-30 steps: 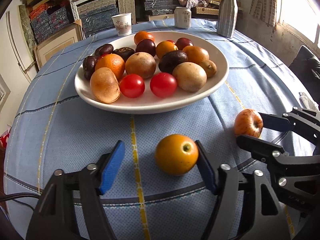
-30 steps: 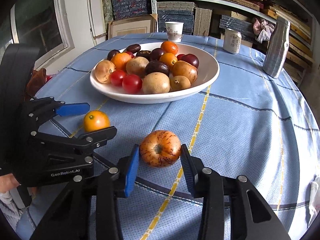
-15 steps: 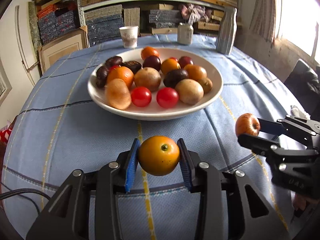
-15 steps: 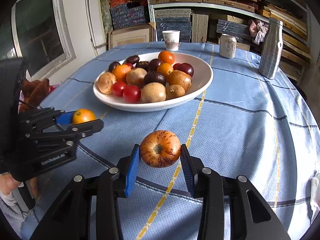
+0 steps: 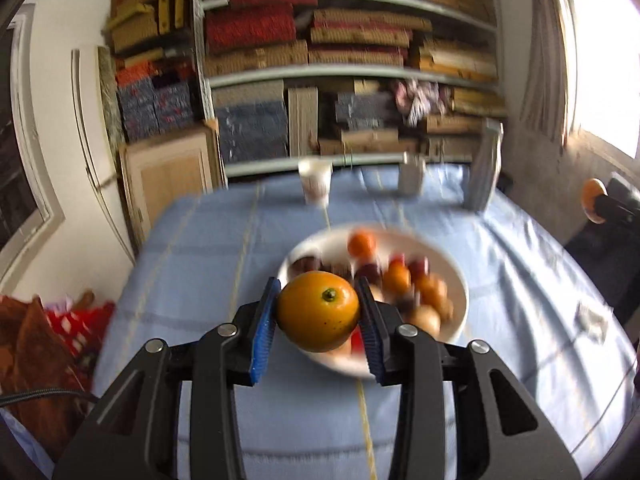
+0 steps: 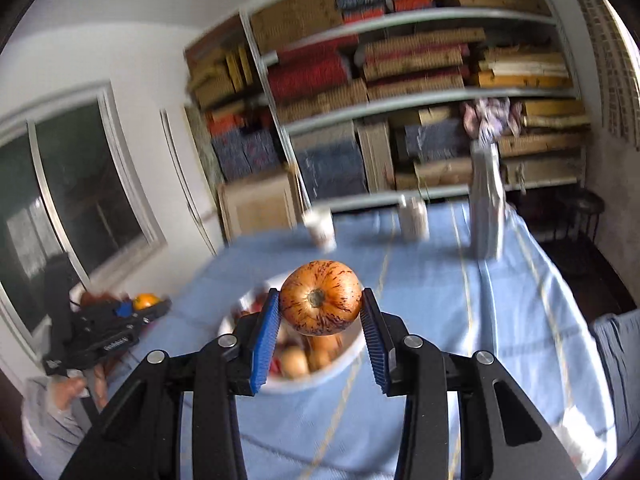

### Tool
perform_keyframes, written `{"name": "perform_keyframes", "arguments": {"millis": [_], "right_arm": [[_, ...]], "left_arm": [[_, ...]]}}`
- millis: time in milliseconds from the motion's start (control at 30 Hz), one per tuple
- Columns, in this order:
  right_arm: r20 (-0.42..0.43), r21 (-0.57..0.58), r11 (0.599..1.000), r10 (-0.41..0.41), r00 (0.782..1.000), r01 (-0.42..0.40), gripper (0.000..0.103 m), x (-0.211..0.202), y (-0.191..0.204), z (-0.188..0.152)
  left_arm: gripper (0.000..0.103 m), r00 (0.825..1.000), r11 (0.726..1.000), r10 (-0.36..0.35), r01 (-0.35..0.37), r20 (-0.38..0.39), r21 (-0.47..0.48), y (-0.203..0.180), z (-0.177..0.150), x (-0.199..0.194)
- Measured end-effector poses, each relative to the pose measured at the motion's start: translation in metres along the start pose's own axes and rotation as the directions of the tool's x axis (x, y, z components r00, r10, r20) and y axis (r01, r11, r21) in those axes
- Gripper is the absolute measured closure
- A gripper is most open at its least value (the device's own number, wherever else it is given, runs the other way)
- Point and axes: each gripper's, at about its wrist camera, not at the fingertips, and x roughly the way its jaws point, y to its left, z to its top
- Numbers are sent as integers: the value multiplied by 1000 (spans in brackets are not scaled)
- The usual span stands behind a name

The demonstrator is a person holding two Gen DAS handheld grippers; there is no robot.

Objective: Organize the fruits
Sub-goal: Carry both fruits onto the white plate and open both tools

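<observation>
My left gripper (image 5: pixel 319 312) is shut on a smooth orange fruit (image 5: pixel 318 311), held in the air in front of the white plate (image 5: pixel 460 304) of mixed fruits. My right gripper (image 6: pixel 320 310) is shut on a red-speckled orange apple (image 6: pixel 320 297), also lifted above the plate's (image 6: pixel 344 364) near side. In the left wrist view the apple (image 5: pixel 592 200) and the right gripper's black body show at the far right edge. The right wrist view has the left gripper with the orange fruit (image 6: pixel 145 301) at the left, a hand beneath it.
A paper cup (image 5: pixel 316 184), a can (image 5: pixel 412 176) and a tall metal bottle (image 5: pixel 484 168) stand at the far edge of the round, blue-clothed table (image 5: pixel 192 264). Packed shelves (image 5: pixel 352 64) rise behind it. Red and brown cloth (image 5: pixel 48 340) lies left of the table.
The left gripper closed on the orange fruit on the cloth. Both grippers then rose well above the table with their fruits, and the plate now looks smaller and lower in both views.
</observation>
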Motion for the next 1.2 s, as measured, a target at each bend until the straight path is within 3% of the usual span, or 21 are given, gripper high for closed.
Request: {"name": "perform_keyframes", "arguments": {"millis": [167, 300, 667, 933, 1200], "right_arm": [[83, -10, 1000, 28, 996, -28, 62, 8, 12, 44], [77, 16, 999, 40, 996, -41, 62, 48, 12, 52], [-130, 86, 996, 2, 992, 9, 62, 189, -16, 8], [-261, 1, 999, -49, 964, 51, 62, 251, -11, -20], [-344, -75, 995, -93, 934, 71, 62, 278, -4, -33]], "left_arm": [[66, 998, 1000, 9, -8, 66, -21, -2, 55, 6], [66, 999, 999, -7, 10, 52, -51, -7, 68, 42], [66, 990, 997, -24, 13, -141, -81, -22, 35, 195], [66, 976, 999, 1, -11, -216, -43, -25, 26, 247], [66, 967, 999, 30, -38, -255, -25, -23, 25, 260]]}}
